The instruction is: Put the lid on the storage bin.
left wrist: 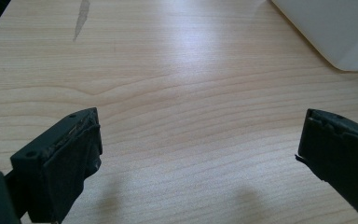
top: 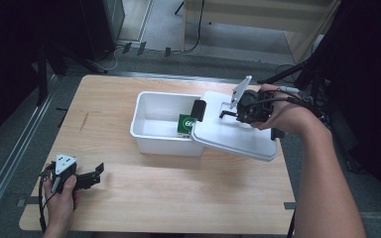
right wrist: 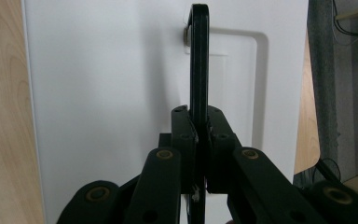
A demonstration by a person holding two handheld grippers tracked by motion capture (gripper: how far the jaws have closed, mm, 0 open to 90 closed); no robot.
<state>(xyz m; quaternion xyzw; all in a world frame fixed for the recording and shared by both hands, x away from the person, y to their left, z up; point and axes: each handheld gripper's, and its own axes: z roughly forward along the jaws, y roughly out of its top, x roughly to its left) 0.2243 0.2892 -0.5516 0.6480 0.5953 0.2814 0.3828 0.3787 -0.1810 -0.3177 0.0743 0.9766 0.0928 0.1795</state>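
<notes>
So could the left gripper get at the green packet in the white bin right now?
Probably yes: the lid, held up by the right gripper, covers only the bin's right end, so the green packet is open from the left gripper's side.

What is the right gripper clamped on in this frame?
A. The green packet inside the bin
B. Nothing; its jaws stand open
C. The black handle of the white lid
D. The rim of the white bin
C: in the right gripper view, the right gripper has its jaws shut on the thin black handle standing up from the white lid, and the high view shows that lid lying tilted over the right end of the white bin.
</notes>
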